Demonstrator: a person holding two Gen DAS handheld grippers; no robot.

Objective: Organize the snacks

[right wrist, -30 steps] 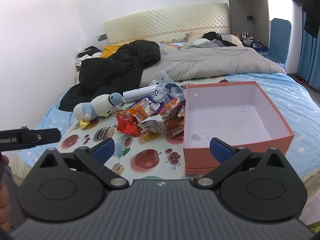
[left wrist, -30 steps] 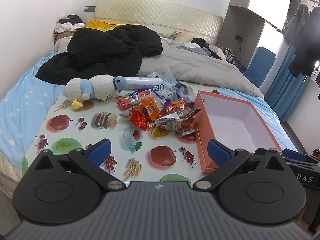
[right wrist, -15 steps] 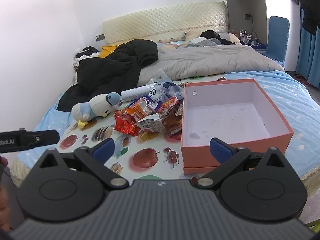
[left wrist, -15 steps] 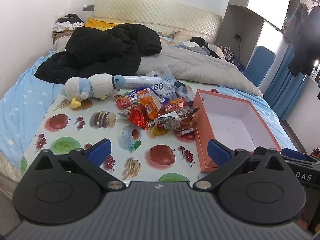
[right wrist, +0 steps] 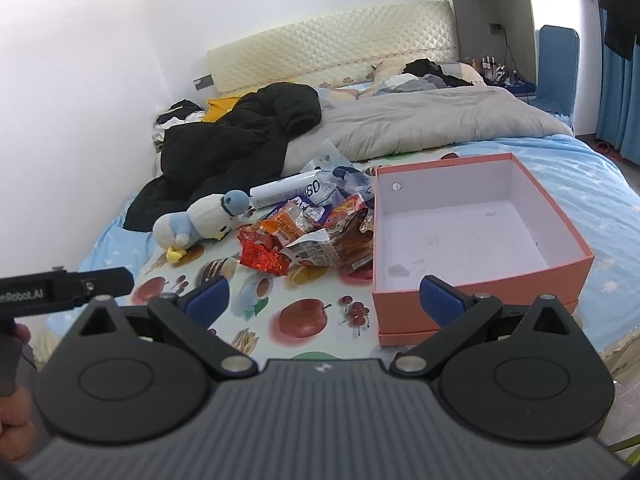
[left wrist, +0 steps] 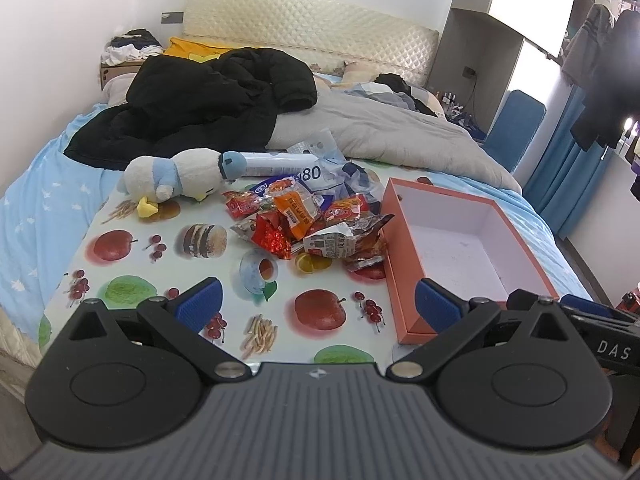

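Observation:
A heap of snack packets, red, orange and silver, lies on a fruit-printed mat spread over the bed. An orange box with a white inside stands right of the heap, holding nothing. My left gripper hangs open over the mat's near edge, short of the heap. My right gripper is open too, near the box's front left corner. Neither holds anything.
A blue and white plush penguin and a white tube lie behind the heap. A black jacket and grey blanket cover the bed beyond. A blue chair stands at right.
Both grippers have eased slightly forward and lower toward the mat, so the heap and box sit a little nearer. Both stay open and nothing on the mat has moved.

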